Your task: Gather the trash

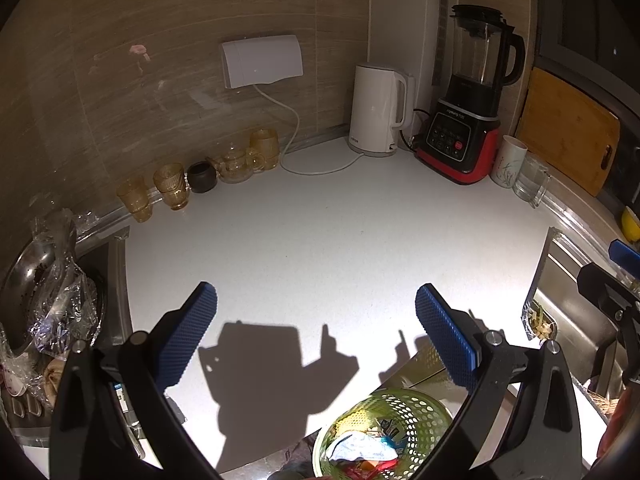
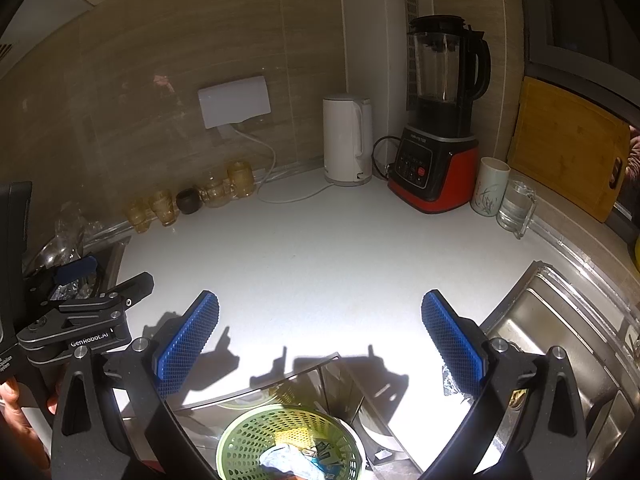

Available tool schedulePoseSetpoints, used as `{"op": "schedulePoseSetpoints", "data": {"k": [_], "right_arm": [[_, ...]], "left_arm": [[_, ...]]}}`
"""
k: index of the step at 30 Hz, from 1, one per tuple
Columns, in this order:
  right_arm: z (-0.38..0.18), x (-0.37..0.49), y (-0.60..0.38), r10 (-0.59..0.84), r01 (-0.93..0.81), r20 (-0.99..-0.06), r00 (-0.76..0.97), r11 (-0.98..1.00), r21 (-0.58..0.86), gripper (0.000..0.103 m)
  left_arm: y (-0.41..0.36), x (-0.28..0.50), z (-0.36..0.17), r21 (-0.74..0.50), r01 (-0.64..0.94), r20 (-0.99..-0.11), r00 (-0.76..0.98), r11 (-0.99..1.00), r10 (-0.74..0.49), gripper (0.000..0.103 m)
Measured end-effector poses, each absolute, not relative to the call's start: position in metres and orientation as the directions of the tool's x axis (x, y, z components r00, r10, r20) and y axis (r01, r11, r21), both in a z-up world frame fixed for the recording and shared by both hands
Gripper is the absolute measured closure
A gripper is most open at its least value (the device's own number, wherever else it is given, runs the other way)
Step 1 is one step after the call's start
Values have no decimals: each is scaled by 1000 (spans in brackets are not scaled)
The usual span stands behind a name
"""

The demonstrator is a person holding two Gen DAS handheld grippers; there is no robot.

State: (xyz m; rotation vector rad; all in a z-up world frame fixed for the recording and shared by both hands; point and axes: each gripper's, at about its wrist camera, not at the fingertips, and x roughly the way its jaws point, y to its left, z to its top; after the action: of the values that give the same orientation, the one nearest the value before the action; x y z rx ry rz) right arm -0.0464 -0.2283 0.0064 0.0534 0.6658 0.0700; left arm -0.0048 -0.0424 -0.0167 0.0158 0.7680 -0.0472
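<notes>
The green basket [image 1: 384,436] of crumpled wrappers [image 1: 362,450] sits below the white surface's [image 1: 320,240] front edge, under the left gripper [image 1: 316,336] and right gripper [image 2: 320,340]. Both grippers hover spread wide, holding and touching nothing.

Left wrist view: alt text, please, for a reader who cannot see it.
The open left gripper hangs empty over a white countertop, above a green perforated plastic basket holding wrappers. A white kettle and red-and-black blender stand behind.

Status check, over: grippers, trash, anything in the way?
Left gripper open, empty. Right gripper open, empty. Green basket holds wrappers. Countertop ahead unobstructed.
</notes>
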Motion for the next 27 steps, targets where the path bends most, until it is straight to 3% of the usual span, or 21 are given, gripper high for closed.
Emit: {"op": "schedulePoseSetpoints", "data": {"k": [27], "right_arm": [[3,-45,-227,80,-42,-617,783,996,77,2]], "left_arm": [[-41,0,-18,7,69,-698,715,998,-44,8]]}}
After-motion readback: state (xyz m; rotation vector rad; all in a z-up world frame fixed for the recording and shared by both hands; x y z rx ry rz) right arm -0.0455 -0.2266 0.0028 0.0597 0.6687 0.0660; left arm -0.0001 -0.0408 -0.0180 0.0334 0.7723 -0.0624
